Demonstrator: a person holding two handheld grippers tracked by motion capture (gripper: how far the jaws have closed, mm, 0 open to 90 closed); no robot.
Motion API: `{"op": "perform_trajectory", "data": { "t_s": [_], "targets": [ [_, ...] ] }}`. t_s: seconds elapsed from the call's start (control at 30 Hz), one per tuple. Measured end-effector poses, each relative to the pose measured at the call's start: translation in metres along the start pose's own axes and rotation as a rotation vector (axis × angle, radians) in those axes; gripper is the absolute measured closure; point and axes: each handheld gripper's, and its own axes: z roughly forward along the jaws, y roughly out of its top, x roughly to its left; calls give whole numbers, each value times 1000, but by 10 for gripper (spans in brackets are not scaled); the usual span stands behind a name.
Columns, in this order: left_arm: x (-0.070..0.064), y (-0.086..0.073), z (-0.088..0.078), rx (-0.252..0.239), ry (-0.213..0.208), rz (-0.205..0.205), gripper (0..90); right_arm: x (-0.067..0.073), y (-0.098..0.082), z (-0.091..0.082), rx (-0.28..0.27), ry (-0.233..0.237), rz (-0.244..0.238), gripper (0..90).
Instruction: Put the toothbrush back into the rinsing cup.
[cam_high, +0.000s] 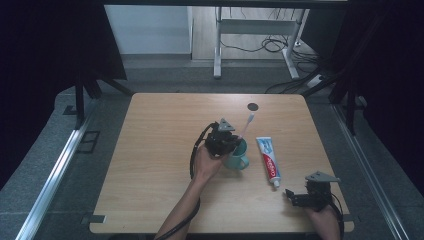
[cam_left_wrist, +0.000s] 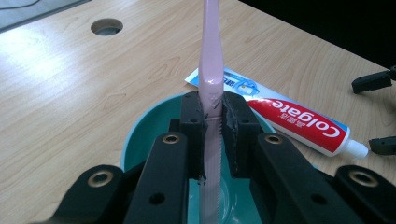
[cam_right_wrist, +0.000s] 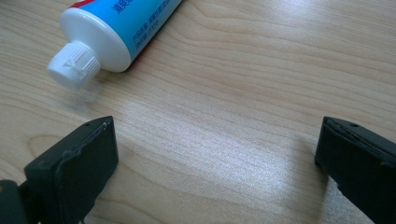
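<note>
My left gripper (cam_high: 231, 138) (cam_left_wrist: 213, 119) is shut on a pale pink toothbrush (cam_left_wrist: 210, 79) (cam_high: 247, 125) and holds it upright over a teal mug (cam_high: 238, 155) (cam_left_wrist: 140, 135), the handle's lower end inside the mug. A red, white and blue toothpaste tube (cam_high: 267, 157) (cam_left_wrist: 289, 116) (cam_right_wrist: 126, 32) lies flat just right of the mug, its white cap (cam_right_wrist: 74, 65) toward the front edge. My right gripper (cam_high: 295, 196) (cam_right_wrist: 217, 154) rests near the front right corner, open, with bare wood between its jaws and the cap just ahead of it.
The wooden table (cam_high: 165, 150) has a round cable hole (cam_high: 253, 106) (cam_left_wrist: 107, 26) near its far edge. Beyond the table stand a white desk frame (cam_high: 218, 45) and loose cables (cam_high: 272, 45) on the floor.
</note>
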Motion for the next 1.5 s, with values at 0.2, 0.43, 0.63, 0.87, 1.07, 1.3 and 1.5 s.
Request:
{"op": "perform_trajectory", "data": {
  "t_s": [0.2,0.43,0.63,0.87,1.07,1.3,1.5],
  "targets": [
    [-1,-2,3,11,2,-3,793,0,0,0,1,1,2,0],
    [-3,-3,7,33,11,4,792,0,0,0,1,1,2,0],
    [-3,-5,11,61,18,12,791,0,0,0,1,1,1,0],
    [-2,-5,14,91,24,-7,784,0,0,0,2,2,0,0],
    [-1,-6,15,107,24,-28,778,0,0,0,1,2,0,0],
    [-1,-8,17,104,18,-40,738,0,0,0,2,2,0,0],
    [-1,-6,15,98,23,-32,670,0,0,0,1,2,0,0]
  ]
}}
